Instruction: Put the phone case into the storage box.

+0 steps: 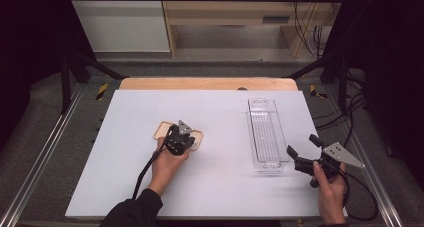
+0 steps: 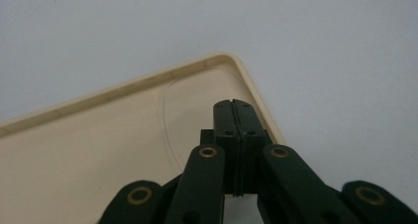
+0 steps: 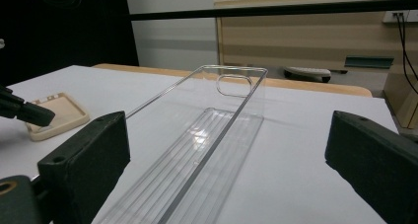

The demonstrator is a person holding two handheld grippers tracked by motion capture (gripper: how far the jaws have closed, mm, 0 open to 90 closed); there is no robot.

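beige tray [image 1: 163, 129] is sitting left of centre on the white table [image 1: 215, 187], right under the left gripper [image 1: 186, 135], whose jaws are pressed together over it holding nothing. its long axis is running left-right, near side hidden by the gripper. right gripper [image 1: 302, 146] is hovering wide open, empty, beside the clear bin [image 1: 266, 132].

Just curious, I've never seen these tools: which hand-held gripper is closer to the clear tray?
The right. The right hand-held gripper sits open just off the near right end of the clear tray; the left one is farther left, shut over the beige tray.
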